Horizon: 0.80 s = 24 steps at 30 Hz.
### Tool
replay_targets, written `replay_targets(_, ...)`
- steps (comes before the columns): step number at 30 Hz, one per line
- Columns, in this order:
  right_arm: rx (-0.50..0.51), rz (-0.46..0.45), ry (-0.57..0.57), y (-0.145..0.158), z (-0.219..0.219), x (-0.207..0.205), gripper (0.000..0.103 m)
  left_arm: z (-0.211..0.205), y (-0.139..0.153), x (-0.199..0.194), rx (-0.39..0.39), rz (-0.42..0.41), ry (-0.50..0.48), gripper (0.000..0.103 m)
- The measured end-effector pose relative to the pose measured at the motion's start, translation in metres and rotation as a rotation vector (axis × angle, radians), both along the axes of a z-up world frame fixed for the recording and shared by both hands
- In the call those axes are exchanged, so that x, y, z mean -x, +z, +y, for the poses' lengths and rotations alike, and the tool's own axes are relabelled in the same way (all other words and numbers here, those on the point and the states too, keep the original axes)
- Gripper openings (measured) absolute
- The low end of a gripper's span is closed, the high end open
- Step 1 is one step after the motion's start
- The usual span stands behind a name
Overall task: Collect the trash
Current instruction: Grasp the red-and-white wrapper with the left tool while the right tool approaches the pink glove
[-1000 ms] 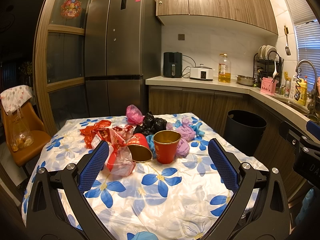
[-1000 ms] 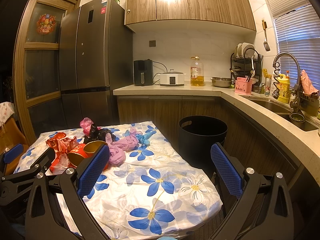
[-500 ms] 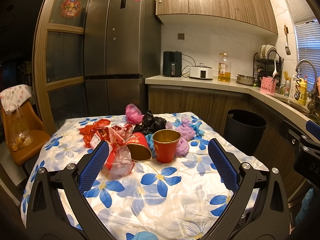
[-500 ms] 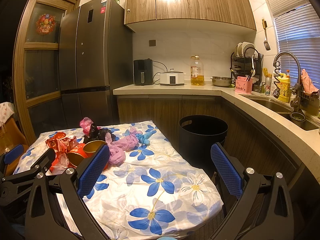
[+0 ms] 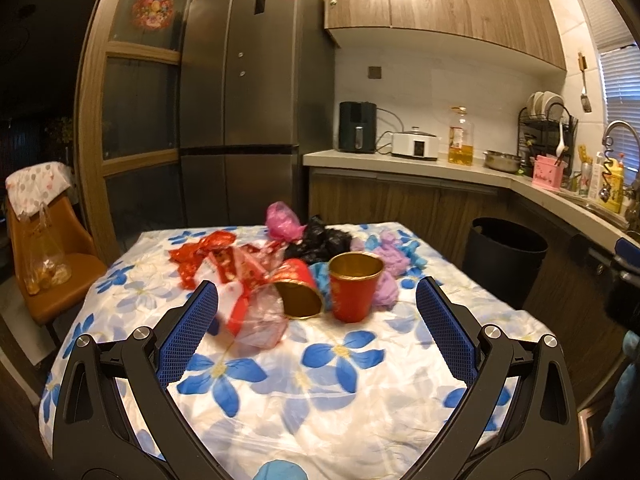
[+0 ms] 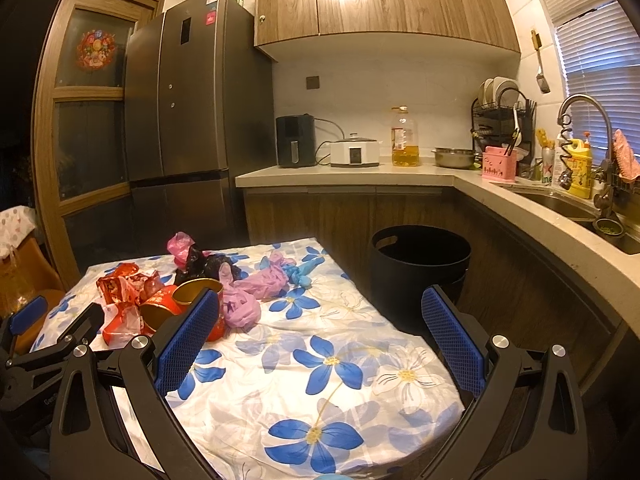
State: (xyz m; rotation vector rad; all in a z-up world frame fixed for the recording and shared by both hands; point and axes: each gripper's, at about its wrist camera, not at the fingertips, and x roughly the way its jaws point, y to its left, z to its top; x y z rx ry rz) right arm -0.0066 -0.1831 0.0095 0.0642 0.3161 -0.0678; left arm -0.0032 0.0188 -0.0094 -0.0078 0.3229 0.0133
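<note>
Paper and thin plastic make up the trash heaped mid-worktop (image 5: 360, 392) — an upright red cup (image 5: 354, 286), a tipped one (image 5: 298, 292) and crumpled bags (image 6: 256, 286), all light, soft or crushable. Left gripper (image 5: 316, 330) and right gripper (image 6: 320, 338) both hover with fingers wide and empty — pinching the upright cup's wall lightly near the rim looks safest, with the black bin (image 6: 420, 256) beside the worktop

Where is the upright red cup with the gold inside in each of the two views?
Left wrist: the upright red cup stands near the centre, between the open fingers.
Right wrist: the cup is at lower left, partly behind the left finger.
Shared landmark: the black bin.
</note>
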Motion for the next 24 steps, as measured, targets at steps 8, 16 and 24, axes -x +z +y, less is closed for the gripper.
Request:
replay_targets(8, -0.006, 0.035, 0.081, -0.023, 0.015, -0.027, 0.098, 0.046, -0.035, -0.026, 0.052, 0.047, 0.112, 0.097)
replay_targets(16, -0.026, 0.042, 0.157, -0.042, 0.030, -0.060, 0.098, 0.079, -0.059, -0.067, 0.078, 0.087, 0.174, 0.082)
replay_targets(24, -0.034, 0.020, 0.225, -0.055, 0.046, -0.086, 0.098, 0.092, -0.077, -0.115, 0.120, 0.167, 0.174, 0.056)
